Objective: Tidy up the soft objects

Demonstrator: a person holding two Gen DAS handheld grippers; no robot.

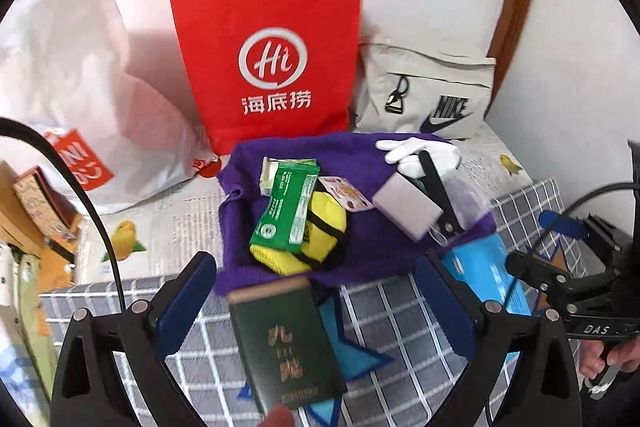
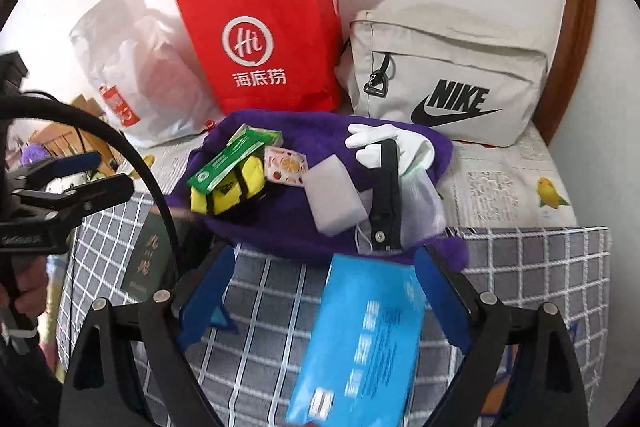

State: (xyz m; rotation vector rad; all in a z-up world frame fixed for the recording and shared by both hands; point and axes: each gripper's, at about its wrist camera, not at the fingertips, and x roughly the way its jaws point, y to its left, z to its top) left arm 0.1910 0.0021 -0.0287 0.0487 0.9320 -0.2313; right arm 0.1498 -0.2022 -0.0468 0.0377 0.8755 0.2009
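Observation:
A purple knit cloth (image 1: 280, 267) (image 2: 288, 227) lies on the checked surface with small things on it: a yellow and black sock (image 1: 320, 227) (image 2: 228, 195), a green packet (image 1: 288, 203) (image 2: 224, 163), a grey sponge block (image 1: 404, 207) (image 2: 332, 195), a white glove (image 1: 416, 147) (image 2: 384, 139) and a black strap (image 1: 436, 195) (image 2: 384, 195). My left gripper (image 1: 316, 291) is open over a dark green booklet (image 1: 284, 343). My right gripper (image 2: 328, 283) is open over a blue packet (image 2: 360, 343), which also shows in the left wrist view (image 1: 484, 267).
A red paper bag (image 1: 272, 59) (image 2: 264, 35), a white plastic bag (image 1: 80, 83) (image 2: 128, 67) and a beige Nike bag (image 1: 432, 91) (image 2: 448, 75) stand along the back wall. Newspaper (image 1: 180, 227) (image 2: 500, 187) covers the surface behind the grey checked cloth (image 1: 400, 307) (image 2: 520, 267).

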